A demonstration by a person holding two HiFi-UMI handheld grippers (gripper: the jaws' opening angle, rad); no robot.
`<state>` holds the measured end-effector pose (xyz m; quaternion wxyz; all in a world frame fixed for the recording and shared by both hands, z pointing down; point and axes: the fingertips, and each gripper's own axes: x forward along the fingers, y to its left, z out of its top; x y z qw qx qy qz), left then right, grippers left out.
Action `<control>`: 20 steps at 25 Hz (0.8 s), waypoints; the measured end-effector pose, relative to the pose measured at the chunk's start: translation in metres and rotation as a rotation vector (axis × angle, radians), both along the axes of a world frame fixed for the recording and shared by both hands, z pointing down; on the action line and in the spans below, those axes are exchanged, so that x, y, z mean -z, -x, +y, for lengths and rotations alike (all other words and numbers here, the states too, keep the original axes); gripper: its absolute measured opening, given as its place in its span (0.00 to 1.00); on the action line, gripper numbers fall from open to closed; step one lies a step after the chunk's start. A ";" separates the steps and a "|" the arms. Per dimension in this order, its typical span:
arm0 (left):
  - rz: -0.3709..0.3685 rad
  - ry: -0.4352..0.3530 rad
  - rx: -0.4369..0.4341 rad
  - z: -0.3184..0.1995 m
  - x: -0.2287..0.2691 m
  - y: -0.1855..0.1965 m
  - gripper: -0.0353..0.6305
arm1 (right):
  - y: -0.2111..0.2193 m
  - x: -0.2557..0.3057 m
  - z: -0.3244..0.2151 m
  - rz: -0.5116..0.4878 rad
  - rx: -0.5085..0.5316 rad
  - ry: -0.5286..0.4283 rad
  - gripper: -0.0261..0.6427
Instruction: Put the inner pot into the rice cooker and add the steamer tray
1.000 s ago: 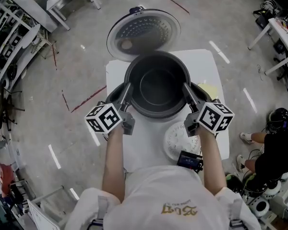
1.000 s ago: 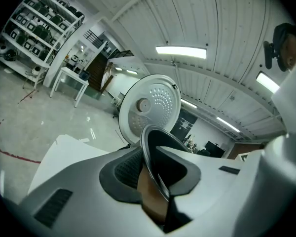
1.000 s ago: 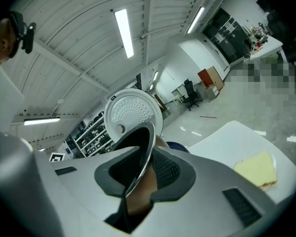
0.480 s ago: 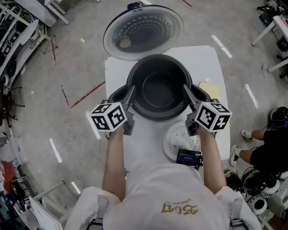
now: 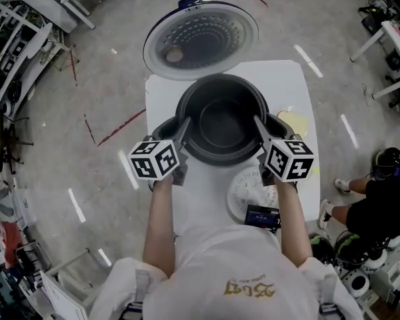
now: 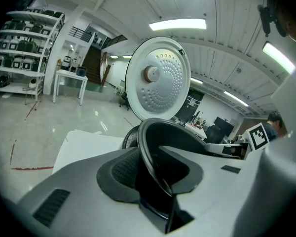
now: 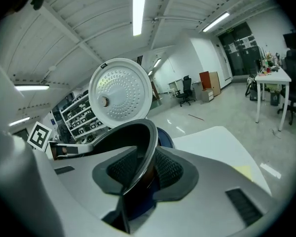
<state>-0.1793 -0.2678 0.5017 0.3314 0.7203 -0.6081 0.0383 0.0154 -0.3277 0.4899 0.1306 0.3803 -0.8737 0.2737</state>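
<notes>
Dark round metal inner pot [image 5: 220, 122] sits inside the dark rice cooker [image 5: 161, 131]. Left gripper [image 5: 184, 124] and right gripper [image 5: 257, 121] straddle opposite sides of its rim, likely for a level lowering. Jaws have just been opening; the rim is loose between them.

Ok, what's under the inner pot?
The rice cooker: its dark body shows either side of the inner pot. The pot covers the cooker's well, so whether it sits fully down cannot be seen.
</notes>
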 end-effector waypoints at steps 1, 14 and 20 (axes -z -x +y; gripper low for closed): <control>-0.012 0.000 -0.003 0.000 0.000 0.000 0.25 | 0.000 -0.001 0.001 0.024 0.003 -0.008 0.23; -0.148 -0.002 0.006 -0.005 -0.001 -0.002 0.43 | -0.005 -0.007 0.001 0.088 -0.004 -0.045 0.29; -0.137 -0.003 0.010 0.006 0.000 -0.005 0.44 | -0.015 0.004 0.011 0.072 -0.020 -0.061 0.28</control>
